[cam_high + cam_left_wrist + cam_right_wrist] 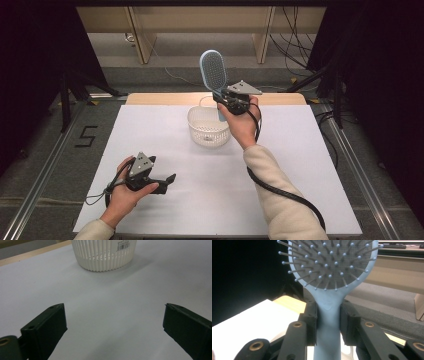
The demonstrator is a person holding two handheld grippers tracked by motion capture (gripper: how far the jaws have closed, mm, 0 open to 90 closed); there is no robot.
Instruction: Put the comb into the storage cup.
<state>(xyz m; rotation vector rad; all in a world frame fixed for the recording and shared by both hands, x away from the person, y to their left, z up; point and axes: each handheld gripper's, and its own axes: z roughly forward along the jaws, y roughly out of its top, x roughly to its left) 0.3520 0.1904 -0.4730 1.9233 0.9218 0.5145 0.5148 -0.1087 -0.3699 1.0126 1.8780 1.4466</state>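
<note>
- Above the white slatted basket (208, 127), a pale blue paddle hairbrush (213, 71) stands upright, its ball-tipped bristles (331, 265) set in a grey oval pad.
- Left of the basket and nearer the person, the left gripper (169, 179) rests low over the white table (300, 165), jaws spread wide with nothing between them.
- Hidden behind the hand is the handle's lower end; the brush head's top is cut off in the right gripper view.
- Over the basket's far rim, the right gripper (223, 101) clamps the brush's neck (328, 312), head rising above the jaws.
</note>
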